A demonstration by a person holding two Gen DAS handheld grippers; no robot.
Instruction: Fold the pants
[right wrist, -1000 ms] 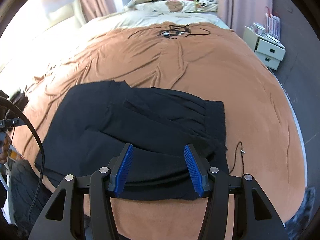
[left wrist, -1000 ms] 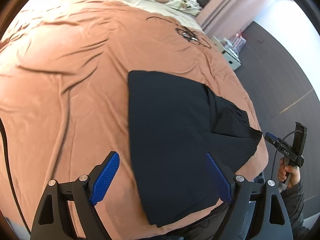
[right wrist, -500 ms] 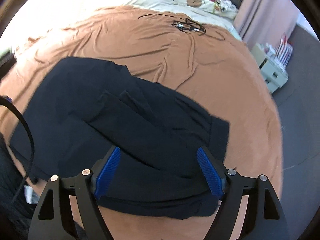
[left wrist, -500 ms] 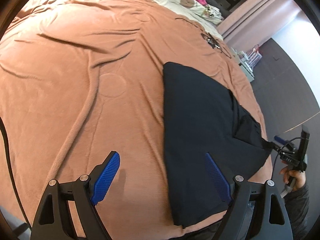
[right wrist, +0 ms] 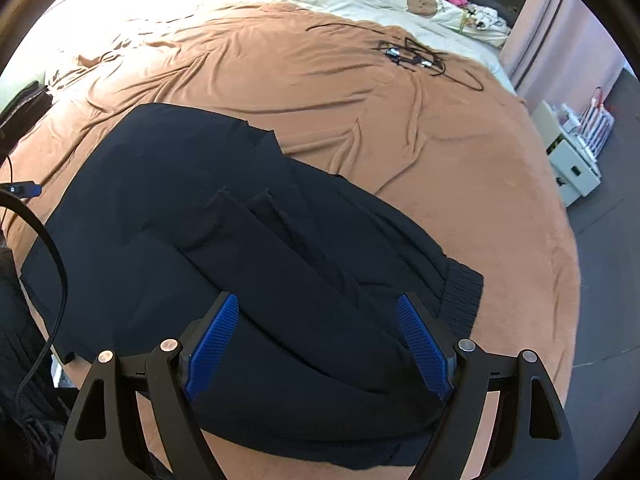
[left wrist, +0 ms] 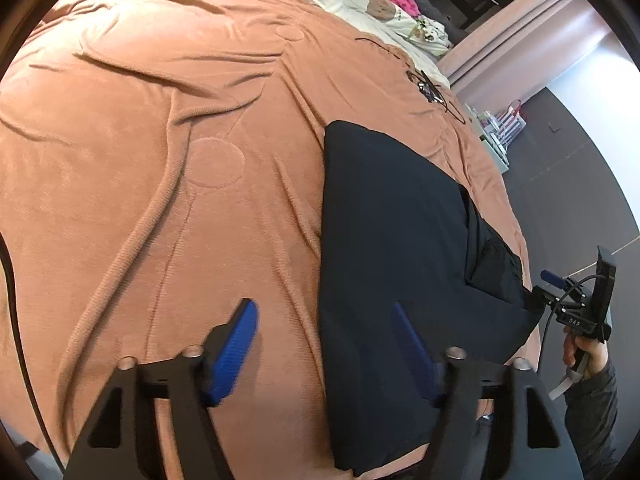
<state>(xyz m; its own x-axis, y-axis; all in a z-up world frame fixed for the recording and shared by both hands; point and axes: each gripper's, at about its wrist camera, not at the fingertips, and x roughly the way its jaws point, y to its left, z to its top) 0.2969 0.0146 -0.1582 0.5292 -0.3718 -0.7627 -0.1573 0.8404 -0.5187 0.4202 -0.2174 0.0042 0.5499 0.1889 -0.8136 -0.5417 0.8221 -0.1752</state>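
Your left claw [left wrist: 324, 344] is closing, still empty, straddling the near-left edge of the black pants [left wrist: 396, 240], which run lengthwise across the bed [left wrist: 160, 160] toward your right claw [right wrist: 320, 344], gaping empty over the waistband end.

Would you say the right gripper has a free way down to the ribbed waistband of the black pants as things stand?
Probably yes. The right gripper hangs open just above the black pants, with the ribbed waistband just beyond its right finger. Nothing lies between them, and the left gripper is off at the other end.
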